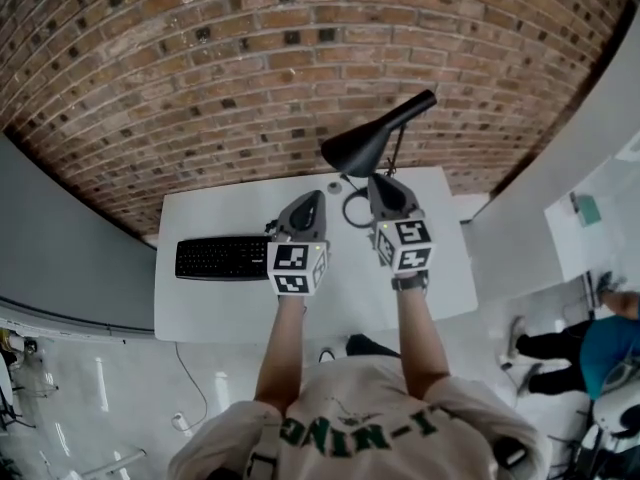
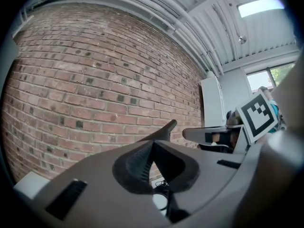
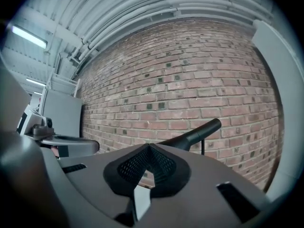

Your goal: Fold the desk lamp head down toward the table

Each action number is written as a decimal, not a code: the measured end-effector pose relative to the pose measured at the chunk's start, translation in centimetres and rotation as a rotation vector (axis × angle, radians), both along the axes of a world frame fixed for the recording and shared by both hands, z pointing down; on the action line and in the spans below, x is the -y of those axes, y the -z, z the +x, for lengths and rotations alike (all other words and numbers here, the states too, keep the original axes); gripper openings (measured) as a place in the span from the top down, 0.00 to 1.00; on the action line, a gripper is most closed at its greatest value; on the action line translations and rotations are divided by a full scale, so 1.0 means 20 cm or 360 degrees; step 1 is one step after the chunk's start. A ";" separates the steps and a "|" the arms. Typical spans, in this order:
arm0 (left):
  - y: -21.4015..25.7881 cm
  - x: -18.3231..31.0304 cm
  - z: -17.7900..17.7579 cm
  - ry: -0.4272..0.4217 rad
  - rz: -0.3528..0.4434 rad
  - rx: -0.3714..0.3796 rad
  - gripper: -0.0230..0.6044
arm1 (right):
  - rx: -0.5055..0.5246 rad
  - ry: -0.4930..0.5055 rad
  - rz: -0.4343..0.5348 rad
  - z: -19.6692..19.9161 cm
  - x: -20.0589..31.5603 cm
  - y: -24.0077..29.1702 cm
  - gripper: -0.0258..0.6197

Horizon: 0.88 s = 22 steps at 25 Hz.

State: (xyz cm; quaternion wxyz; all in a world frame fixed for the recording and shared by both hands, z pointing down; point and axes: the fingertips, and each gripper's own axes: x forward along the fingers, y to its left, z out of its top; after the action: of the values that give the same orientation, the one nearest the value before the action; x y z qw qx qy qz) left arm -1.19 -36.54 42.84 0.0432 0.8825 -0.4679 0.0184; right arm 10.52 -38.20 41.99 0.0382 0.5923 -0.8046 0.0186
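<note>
Far left on the white table (image 1: 200, 218) lies a black keyboard (image 1: 220, 258), well apart from the action. No box, tray or cup anywhere, so nothing holds anything here.

Centre frame now: the left gripper (image 1: 309, 200) hovers over the table, its claw pinched together at the tips with nothing in it. Its own view confirms that, pads meeting at a point and only brick wall beyond.

Just right of it and higher in the frame is the desk lamp head (image 1: 360, 150), a black cone raised well above the table, its arm slanting to the upper right. A loop of cord (image 1: 352, 211) lies below it, between the two grippers.

Then the right gripper (image 1: 381, 182), just under the lamp head, not touching as far as I can tell. Its claw is closed too and grips nothing.

The danger as I see it: with both claws closed, either one can only push. A push on that smooth shade may skid off, or tip or slide the whole lamp instead of bending the joint. And that cord loop sits right where a descending gripper might snag it.
</note>
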 end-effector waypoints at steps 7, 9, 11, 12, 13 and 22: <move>0.04 0.19 0.01 0.0054 0.0017 0.0026 0.97 | -0.0086 0.0114 -0.0008 0.02 0.29 0.07 0.96; 0.03 0.20 0.02 0.0068 0.0007 0.0019 0.97 | -0.0106 0.0142 -0.0033 0.01 0.33 0.07 0.96; 0.02 0.22 0.02 0.0073 0.0000 0.0011 0.97 | -0.0133 0.0155 -0.0055 0.01 0.36 0.06 0.96; 0.02 0.23 0.02 0.0075 0.0000 0.0014 0.97 | -0.0146 0.0162 -0.0061 0.01 0.38 0.06 0.96; 0.02 0.24 0.01 0.0077 0.0002 0.0018 0.97 | -0.0159 0.0171 -0.0071 0.00 0.41 0.06 0.96; 0.05 0.29 -0.02 0.0088 0.0017 0.0030 0.97 | -0.0299 0.0258 -0.0178 -0.11 0.47 0.05 0.96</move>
State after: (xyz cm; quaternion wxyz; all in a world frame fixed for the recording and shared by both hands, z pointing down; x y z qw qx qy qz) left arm -1.51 -42.41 41.92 0.0345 0.8693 -0.4925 0.0229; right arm 8.24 -47.65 41.01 0.1479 0.5214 -0.8404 0.0047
